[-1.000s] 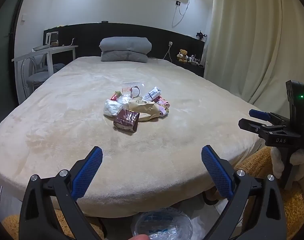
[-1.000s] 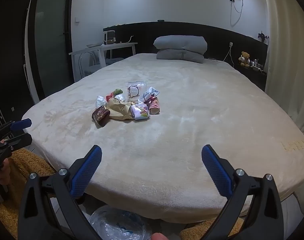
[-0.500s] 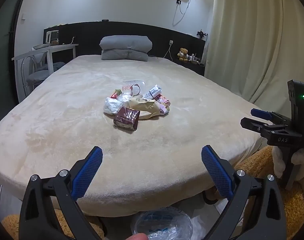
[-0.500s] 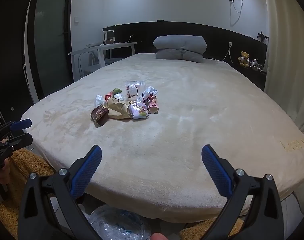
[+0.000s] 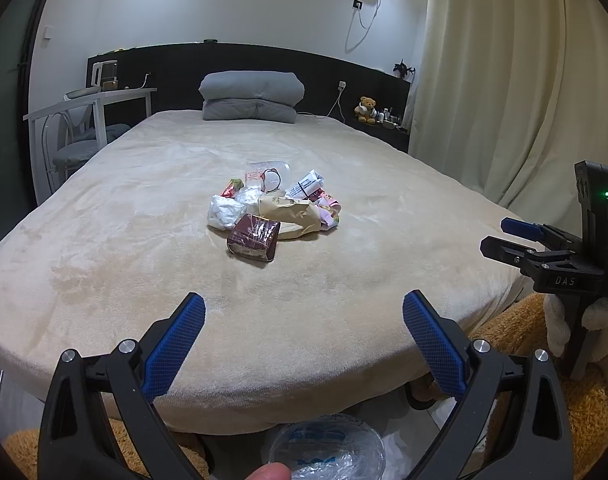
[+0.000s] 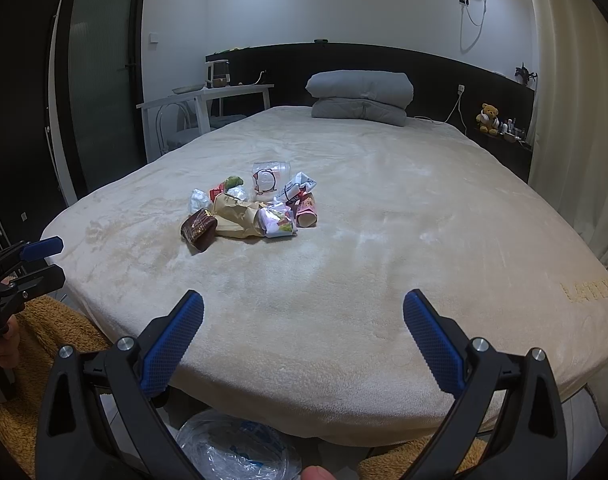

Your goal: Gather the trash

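Note:
A heap of trash point(image 5: 274, 212) lies in the middle of the beige bed point(image 5: 144, 208): a brown wrapper point(image 5: 253, 237), a tan paper bag point(image 5: 292, 216), a crumpled white piece point(image 5: 224, 212) and several small packets. In the right wrist view the same heap point(image 6: 250, 212) sits left of centre. My left gripper point(image 5: 304, 338) hangs open over the bed's near edge, well short of the heap. My right gripper point(image 6: 304, 338) is open too, equally far back. Each gripper appears at the edge of the other's view: the right one point(image 5: 516, 238), the left one point(image 6: 44, 260).
A clear plastic bag point(image 5: 324, 452) lies on the floor below the bed edge, also in the right wrist view point(image 6: 232, 448). Folded grey bedding point(image 5: 252, 96) lies at the headboard. A white desk and chair point(image 5: 88, 120) stand on the left, curtains point(image 5: 504, 80) on the right.
Both grippers have crept slightly forward and the view has shifted a little; the trash heap has not moved. Both stay open.

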`<state>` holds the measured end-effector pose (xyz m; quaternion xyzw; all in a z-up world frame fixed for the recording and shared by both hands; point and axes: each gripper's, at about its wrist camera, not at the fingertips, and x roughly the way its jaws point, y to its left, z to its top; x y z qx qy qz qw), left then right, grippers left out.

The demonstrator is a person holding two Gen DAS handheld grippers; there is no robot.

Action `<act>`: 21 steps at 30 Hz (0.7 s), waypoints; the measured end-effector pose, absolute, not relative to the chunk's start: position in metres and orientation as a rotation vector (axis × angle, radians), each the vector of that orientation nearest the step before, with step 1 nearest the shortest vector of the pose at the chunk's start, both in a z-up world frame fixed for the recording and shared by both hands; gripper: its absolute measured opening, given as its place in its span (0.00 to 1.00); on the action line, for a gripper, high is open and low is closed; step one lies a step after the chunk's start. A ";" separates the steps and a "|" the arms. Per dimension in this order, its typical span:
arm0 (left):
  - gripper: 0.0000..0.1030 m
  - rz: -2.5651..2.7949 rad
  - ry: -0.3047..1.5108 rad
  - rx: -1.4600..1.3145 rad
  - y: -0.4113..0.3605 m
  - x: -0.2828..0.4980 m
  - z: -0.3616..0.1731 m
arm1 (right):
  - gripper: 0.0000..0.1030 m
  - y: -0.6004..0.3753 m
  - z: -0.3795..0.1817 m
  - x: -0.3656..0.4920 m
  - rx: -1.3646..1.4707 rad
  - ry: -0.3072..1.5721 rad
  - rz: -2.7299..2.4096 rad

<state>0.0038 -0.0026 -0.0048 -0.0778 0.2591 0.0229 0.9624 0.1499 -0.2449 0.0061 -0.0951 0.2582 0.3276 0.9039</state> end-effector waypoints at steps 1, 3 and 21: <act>0.94 0.046 0.525 -0.157 -0.003 0.004 -0.005 | 0.96 -0.245 0.006 0.150 -0.196 0.533 0.677; 0.94 0.047 0.526 -0.156 -0.002 0.004 -0.005 | 0.96 -0.246 0.007 0.149 -0.197 0.533 0.676; 0.94 0.049 0.527 -0.154 -0.004 0.005 -0.005 | 0.96 -0.246 0.008 0.150 -0.197 0.532 0.676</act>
